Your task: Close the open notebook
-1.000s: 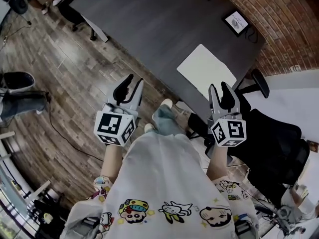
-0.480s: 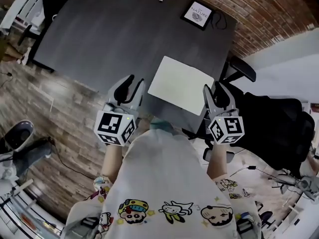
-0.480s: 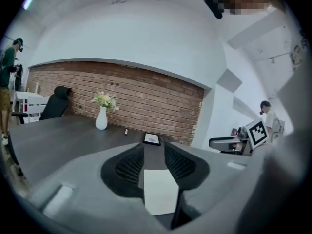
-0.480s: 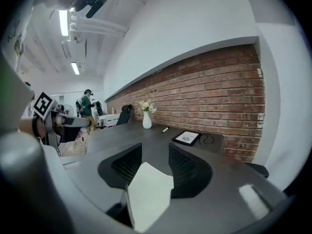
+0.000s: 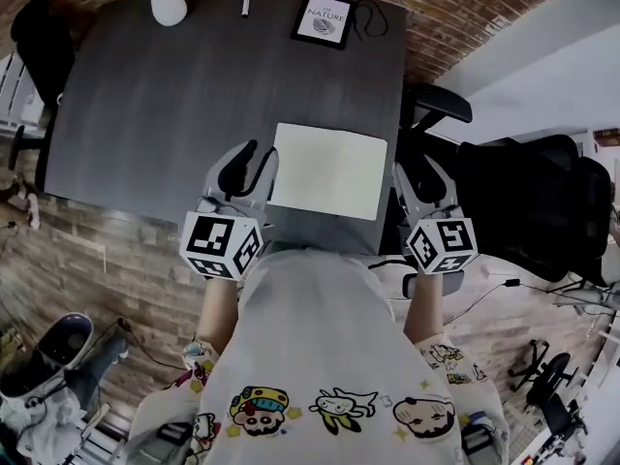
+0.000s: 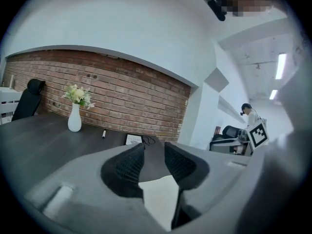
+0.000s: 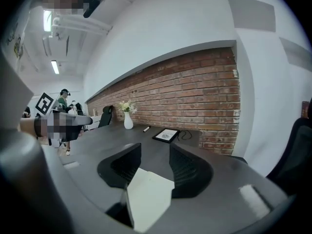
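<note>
A white notebook (image 5: 329,170) lies open and flat on the dark table (image 5: 174,105), near its front right corner. My left gripper (image 5: 250,155) hovers at the notebook's left edge. It is open, and only table and page (image 6: 161,199) show through the gap in the left gripper view (image 6: 154,152). My right gripper (image 5: 420,174) hangs just off the table's right side, beside the notebook's right edge. Its jaws have just been opening and hold nothing; the notebook (image 7: 148,194) lies below and ahead of the right gripper (image 7: 155,152).
At the table's far edge stand a white vase with flowers (image 5: 167,6), a marker pen (image 5: 246,3) and a framed picture (image 5: 323,20) with a cable. Black office chairs (image 5: 528,201) crowd the right side, and another chair (image 5: 39,27) is at the far left. A brick wall backs the table.
The table and notebook have swung from the upper right to straight ahead. Both grippers, earlier over the wooden floor, now flank the notebook at the table's front edge.
</note>
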`<state>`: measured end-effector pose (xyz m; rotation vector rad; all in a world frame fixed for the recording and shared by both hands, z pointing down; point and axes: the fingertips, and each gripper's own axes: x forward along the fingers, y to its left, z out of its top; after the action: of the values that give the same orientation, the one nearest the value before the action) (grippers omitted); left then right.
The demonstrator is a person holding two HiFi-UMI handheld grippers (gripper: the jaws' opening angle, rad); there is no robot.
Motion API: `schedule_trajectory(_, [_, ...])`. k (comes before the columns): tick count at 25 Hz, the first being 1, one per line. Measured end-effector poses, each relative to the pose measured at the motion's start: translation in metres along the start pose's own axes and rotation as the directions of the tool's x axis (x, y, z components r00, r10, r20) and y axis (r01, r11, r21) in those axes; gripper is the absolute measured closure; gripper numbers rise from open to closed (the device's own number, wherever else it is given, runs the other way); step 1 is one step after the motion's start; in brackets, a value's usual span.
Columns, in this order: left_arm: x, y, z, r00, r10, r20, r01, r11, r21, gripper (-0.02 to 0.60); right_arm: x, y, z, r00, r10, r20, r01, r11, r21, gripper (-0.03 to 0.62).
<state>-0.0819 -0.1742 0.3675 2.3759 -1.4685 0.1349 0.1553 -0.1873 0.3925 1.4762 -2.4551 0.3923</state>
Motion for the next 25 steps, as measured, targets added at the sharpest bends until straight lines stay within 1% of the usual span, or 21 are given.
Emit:
schedule_trajectory(7, [0.022, -0.008, 0.007, 0.994, -0.106, -0.031, 0.107, 0.994, 0.034, 0.457, -0.015, -0.003, -0.009, 0.996, -0.087, -0.002, 0.087, 0.995, 0.053, 0.412])
schedule_trajectory(10, [0.027, -0.014, 0.001, 0.99, -0.133, -0.053, 0.135, 0.99, 0.035, 0.457, -0.018, -0.002, -0.019, 0.995, -0.099, -0.019, 0.1, 0.993, 0.066, 0.411])
schedule_trajectory(14, [0.03, -0.027, -0.016, 0.98, -0.17, -0.102, 0.174, 0.984, 0.033, 0.457, -0.02, 0.0, -0.036, 0.993, -0.103, -0.059, 0.107, 0.993, 0.059, 0.413])
schedule_trajectory(22, [0.033, -0.032, -0.055, 0.965, -0.196, -0.175, 0.2, 0.98, 0.005, 0.457, -0.008, 0.005, -0.08, 0.985, -0.082, -0.151, 0.094, 0.993, 0.071, 0.413])
schedule_trajectory(25, [0.035, -0.032, -0.069, 0.959, -0.199, -0.2, 0.197, 0.98, -0.028, 0.457, -0.004, 0.003, -0.1, 0.978, -0.072, -0.198, 0.091, 0.992, 0.088, 0.413])
